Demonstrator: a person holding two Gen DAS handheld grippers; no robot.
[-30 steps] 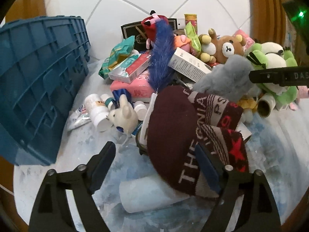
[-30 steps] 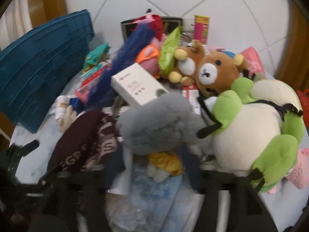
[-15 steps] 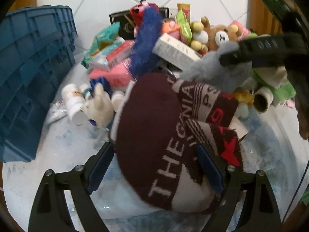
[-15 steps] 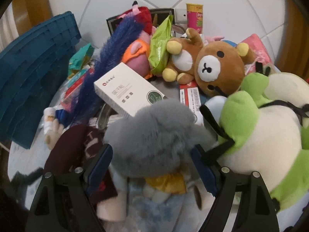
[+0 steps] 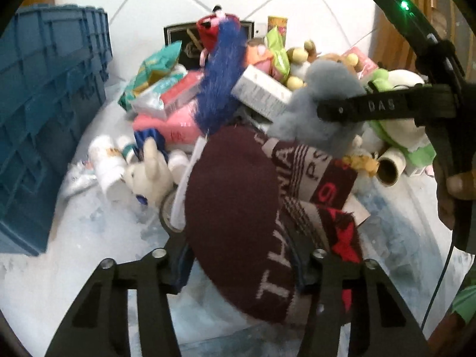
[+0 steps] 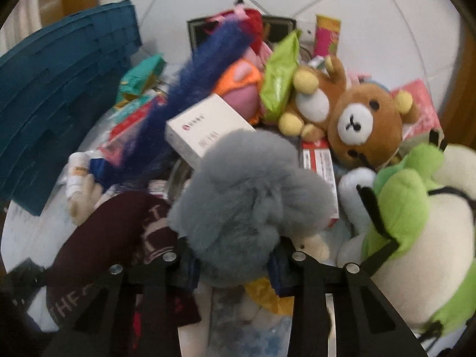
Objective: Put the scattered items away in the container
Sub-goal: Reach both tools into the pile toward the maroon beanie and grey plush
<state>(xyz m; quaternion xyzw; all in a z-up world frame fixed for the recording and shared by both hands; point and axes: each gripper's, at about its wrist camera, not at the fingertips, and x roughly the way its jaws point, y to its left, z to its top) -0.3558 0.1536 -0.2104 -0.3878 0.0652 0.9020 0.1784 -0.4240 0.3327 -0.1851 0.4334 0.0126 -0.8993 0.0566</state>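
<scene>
The maroon knit hat (image 5: 238, 208) lies at the near edge of the pile on the desk (image 5: 89, 238), directly between the fingers of your left hand-held gripper (image 5: 241, 255). Its jaws are closing, and the pads already press into the knit on both sides. The hat's long axis runs from about 11 o'clock to 5 o'clock in the left wrist view, so the jaws cross its narrow width near the lettered cuff.

The grey fluffy plush (image 6: 247, 196) sits just beyond the hat, touching it. Your right hand-held gripper (image 6: 235, 264) straddles its lower part; these jaws are also closing, with the fur bunched between the pads.

The blue crate (image 5: 44, 119) stands at 9 o'clock from the left gripper, well apart from the pile. The coming transfer therefore turns on this relation: the crate lies to the left of both held items, and your left hand is the nearer one.

The white box (image 6: 205, 131) leans against the plush at its 11 o'clock side. It will likely slide when you lift.
</scene>
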